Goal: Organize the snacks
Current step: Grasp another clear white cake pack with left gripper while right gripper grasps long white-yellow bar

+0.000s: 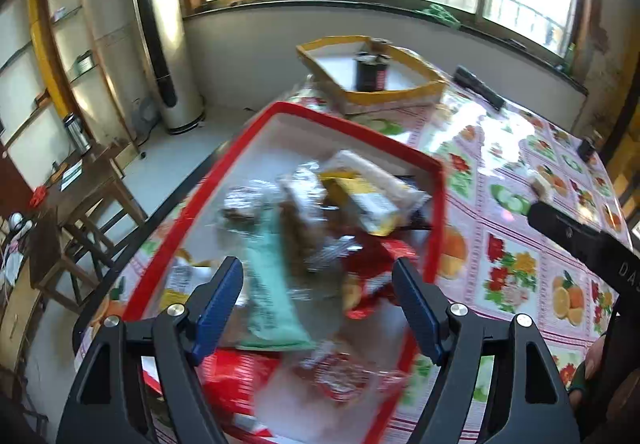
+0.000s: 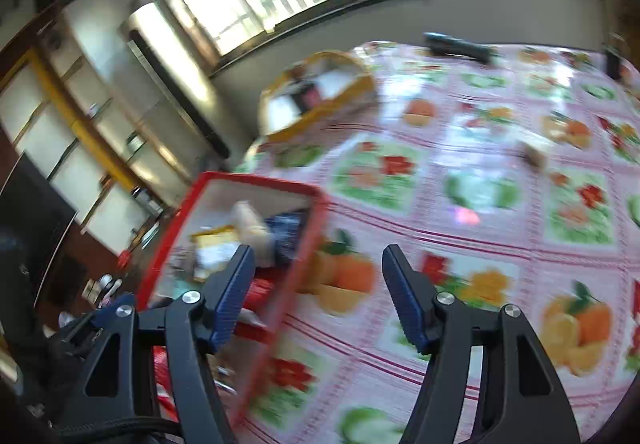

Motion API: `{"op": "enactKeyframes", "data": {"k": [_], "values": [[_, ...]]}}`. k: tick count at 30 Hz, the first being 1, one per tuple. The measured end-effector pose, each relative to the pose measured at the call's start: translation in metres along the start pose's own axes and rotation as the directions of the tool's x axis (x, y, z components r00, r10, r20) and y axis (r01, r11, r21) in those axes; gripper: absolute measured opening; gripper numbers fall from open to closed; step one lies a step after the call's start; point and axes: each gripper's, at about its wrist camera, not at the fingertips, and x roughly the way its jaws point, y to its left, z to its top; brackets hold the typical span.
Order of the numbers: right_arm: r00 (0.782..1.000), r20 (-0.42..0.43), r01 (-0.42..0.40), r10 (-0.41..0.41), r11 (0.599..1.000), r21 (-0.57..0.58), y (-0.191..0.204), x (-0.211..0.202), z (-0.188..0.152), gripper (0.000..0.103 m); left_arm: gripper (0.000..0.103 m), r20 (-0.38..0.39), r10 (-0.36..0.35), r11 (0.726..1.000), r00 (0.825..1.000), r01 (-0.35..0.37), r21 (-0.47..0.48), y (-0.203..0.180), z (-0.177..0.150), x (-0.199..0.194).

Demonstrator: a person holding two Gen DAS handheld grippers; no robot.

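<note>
Left tool (image 1: 318,304) gapes wide and empty right over the red tray (image 1: 356,125) of jumbled snacks, the mint-green packet (image 1: 270,292) lying between its fingers, long axis running away from the camera; only this view shows the pile properly and the dark item in the yellow tray (image 1: 424,91) beyond. Right tool (image 2: 318,298) also wide open, holding nothing, sits over bare floral tabletop (image 2: 480,171) with the red tray off to its left, so the left one looks nearer the snacks.
</note>
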Motion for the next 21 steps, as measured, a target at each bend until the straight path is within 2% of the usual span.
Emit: {"op": "enactKeyframes", "data": {"k": [11, 16, 21], "values": [[0.987, 0.036, 0.147, -0.154, 0.978, 0.144, -0.102, -0.063, -0.019, 0.067, 0.077, -0.033, -0.122, 0.988, 0.992, 0.124, 0.089, -0.077, 0.002, -0.005], [0.974, 0.050, 0.205, -0.220, 0.956, 0.209, -0.141, -0.088, -0.024, 0.067, 0.077, -0.060, -0.165, 0.975, 0.984, 0.172, 0.138, -0.119, 0.007, 0.000], [0.953, 0.027, 0.283, -0.303, 0.915, 0.287, -0.181, -0.098, -0.026, 0.067, 0.077, -0.110, -0.209, 0.964, 0.972, 0.224, 0.142, -0.157, 0.018, 0.015]]}}
